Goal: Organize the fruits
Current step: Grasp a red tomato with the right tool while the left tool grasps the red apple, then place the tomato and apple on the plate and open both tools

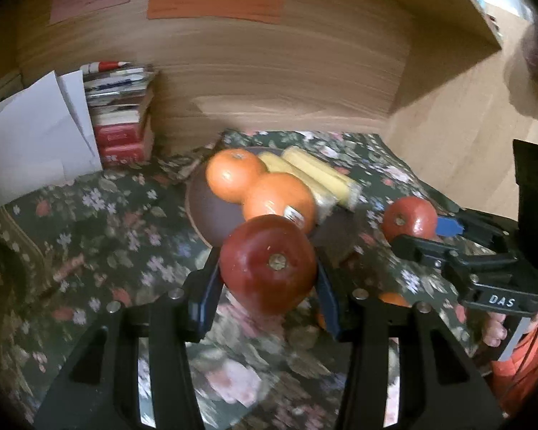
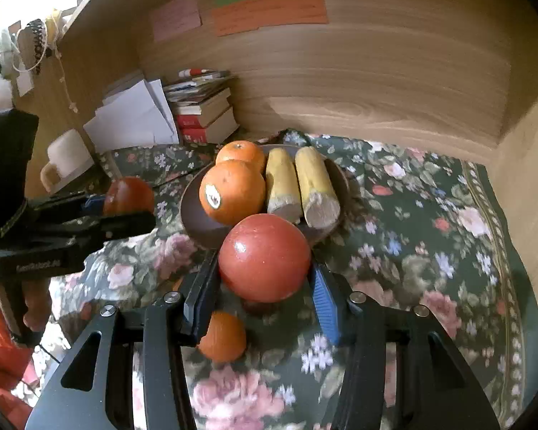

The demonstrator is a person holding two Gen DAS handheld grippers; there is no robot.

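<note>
A brown plate (image 1: 211, 215) on the floral cloth holds two oranges (image 1: 235, 173) (image 1: 279, 199) and two yellow corn cobs (image 1: 322, 173). My left gripper (image 1: 269, 272) is shut on a dark red apple (image 1: 269, 261) just in front of the plate's near rim. My right gripper (image 2: 265, 268) is shut on a red apple (image 2: 265, 258), also held before the plate (image 2: 193, 215). In the right wrist view the oranges (image 2: 233, 191) and cobs (image 2: 315, 182) lie on the plate. A loose orange (image 2: 224, 337) lies on the cloth under the right gripper.
A stack of books (image 2: 204, 111) and white papers (image 2: 132, 118) stand at the back left against the wooden wall. A white mug (image 2: 68, 159) sits at the left. Wooden side walls close in both sides. The floral cloth (image 2: 430, 251) spreads to the right.
</note>
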